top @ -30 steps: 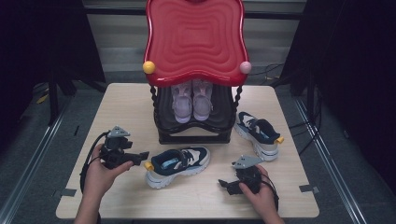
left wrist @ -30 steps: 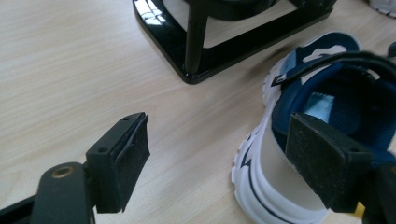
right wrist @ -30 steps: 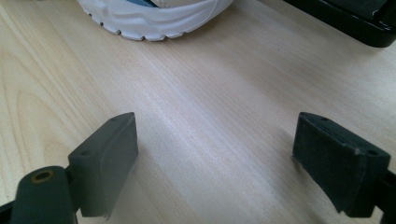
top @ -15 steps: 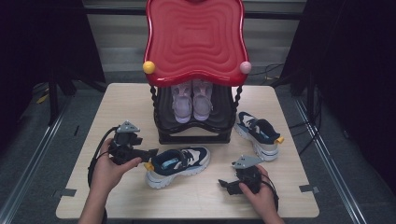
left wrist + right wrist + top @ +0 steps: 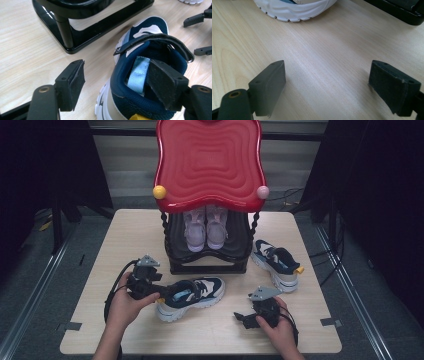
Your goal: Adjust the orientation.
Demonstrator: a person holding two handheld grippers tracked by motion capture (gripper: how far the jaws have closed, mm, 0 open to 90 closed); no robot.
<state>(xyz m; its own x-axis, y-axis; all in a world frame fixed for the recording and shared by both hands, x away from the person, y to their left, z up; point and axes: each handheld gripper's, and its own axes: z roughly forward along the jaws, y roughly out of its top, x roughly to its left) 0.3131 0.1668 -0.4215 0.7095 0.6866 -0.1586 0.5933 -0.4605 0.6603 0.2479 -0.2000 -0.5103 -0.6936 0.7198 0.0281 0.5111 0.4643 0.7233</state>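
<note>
Straddling the navy shoe's (image 5: 150,75) heel collar, the left tongs (image 5: 120,82) have been closing, unclamped; black rack (image 5: 82,37) beside; right tongs (image 5: 334,85) wide.

We're in a staged recording studio: black curtains (image 5: 45,165) hang left and right, a lone wooden surface (image 5: 305,340) stands on grey floor (image 5: 30,310), tape marks (image 5: 331,322) at its corners.

A navy and white sneaker (image 5: 192,294) lies upright on the wooden table (image 5: 125,240), just in front of the black shoe rack (image 5: 207,265), toe pointing right. Its strap (image 5: 160,41) arches over the opening; a light blue tongue tab (image 5: 138,73) shows inside, a yellow tab at the heel.
</note>
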